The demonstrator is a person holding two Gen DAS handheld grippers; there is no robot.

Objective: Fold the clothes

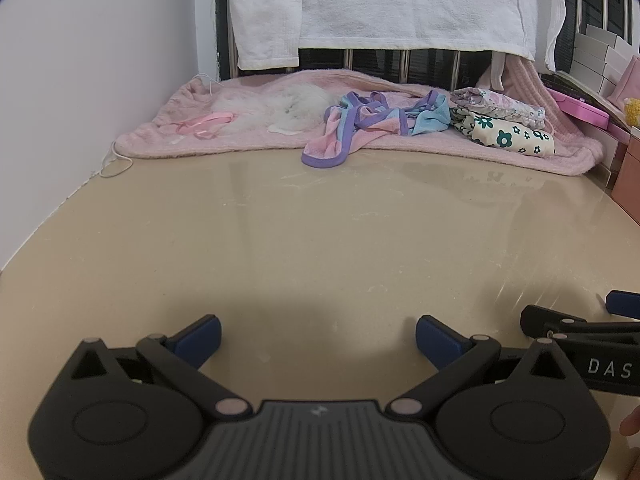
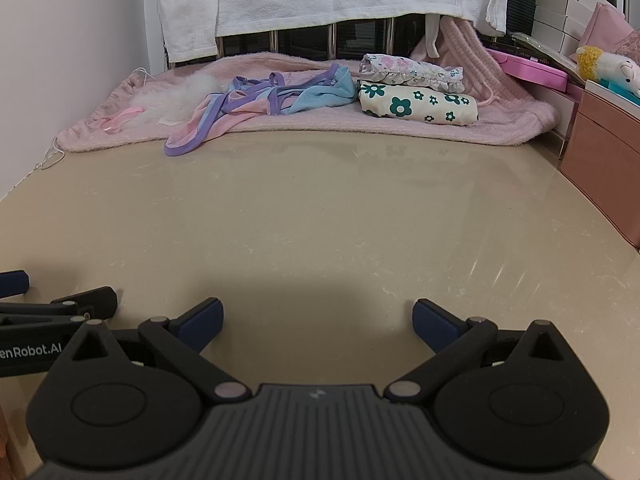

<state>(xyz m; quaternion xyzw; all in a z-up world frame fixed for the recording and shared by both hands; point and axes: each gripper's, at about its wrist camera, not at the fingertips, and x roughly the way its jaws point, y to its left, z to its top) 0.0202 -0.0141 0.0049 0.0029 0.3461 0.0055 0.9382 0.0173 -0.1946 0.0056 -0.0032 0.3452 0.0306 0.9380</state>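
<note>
Stretching across both views, a beige table [image 1: 320, 232] is seen, bare in the near half. A pink blanket [image 1: 400, 148] is spread along its far edge, under white towels [image 1: 400, 0] hung on a rail. On the blanket, a crumpled pink, blue and purple garment [image 2: 256, 100] is left unfolded, one end draped onto the table; two folded flowered pieces [image 2: 416, 92] are stacked just beside it. The left gripper [image 1: 318, 338] and right gripper [image 2: 316, 320] are held wide apart over bare table, nothing grasped.
</note>
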